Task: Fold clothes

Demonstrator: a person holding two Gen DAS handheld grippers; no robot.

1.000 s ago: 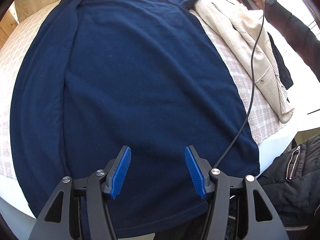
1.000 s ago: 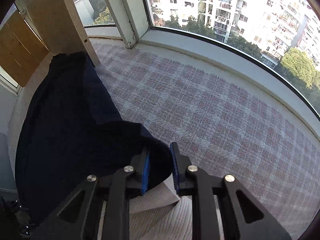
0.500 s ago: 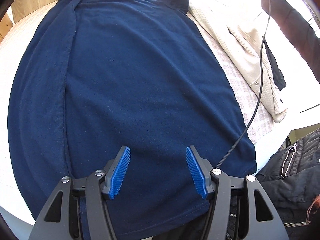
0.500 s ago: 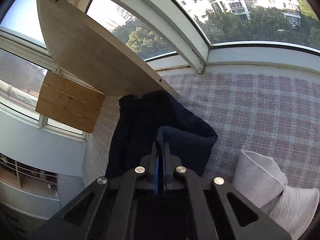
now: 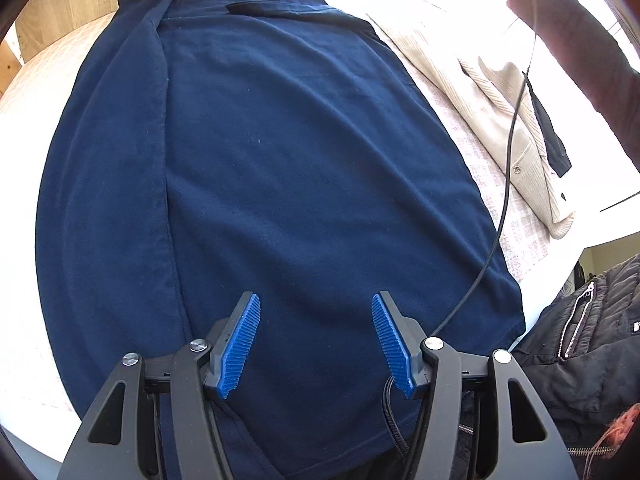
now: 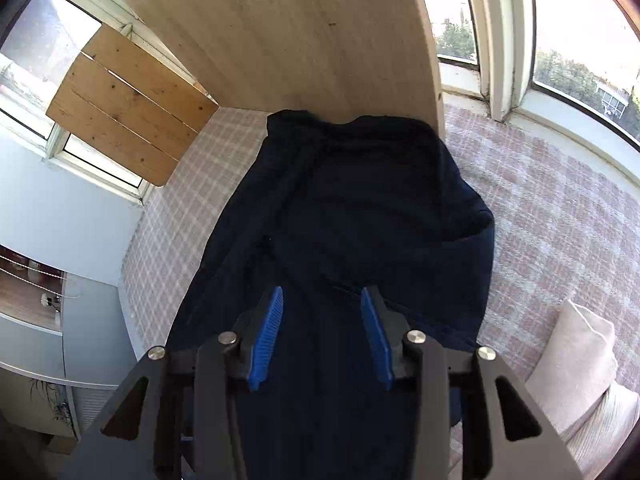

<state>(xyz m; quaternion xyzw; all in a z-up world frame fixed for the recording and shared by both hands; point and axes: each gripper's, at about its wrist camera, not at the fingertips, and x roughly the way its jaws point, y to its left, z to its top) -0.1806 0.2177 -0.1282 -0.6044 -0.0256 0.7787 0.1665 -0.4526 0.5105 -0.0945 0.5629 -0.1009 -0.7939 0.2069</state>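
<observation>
A navy blue shirt (image 5: pixel 304 168) lies flat on the checked cloth, its left side folded inward along a long seam. Its right sleeve (image 5: pixel 304 12) now lies folded across the top. My left gripper (image 5: pixel 316 340) is open and empty, hovering above the shirt's lower hem. In the right wrist view the same shirt (image 6: pixel 360 208) runs up to a wooden board, with the folded sleeve (image 6: pixel 468 272) on its right side. My right gripper (image 6: pixel 322 336) is open and empty above the shirt.
A cream knitted cardigan (image 5: pixel 492 92) lies right of the shirt, also in the right wrist view (image 6: pixel 576 364). A black cable (image 5: pixel 508 168) hangs across the shirt's right edge. A wooden board (image 6: pixel 288 36) and windows stand behind. A black jacket (image 5: pixel 592 340) is at lower right.
My right gripper carried the right sleeve over the shirt, laid it across the top and opened, letting it go. The left gripper stayed open over the hem.
</observation>
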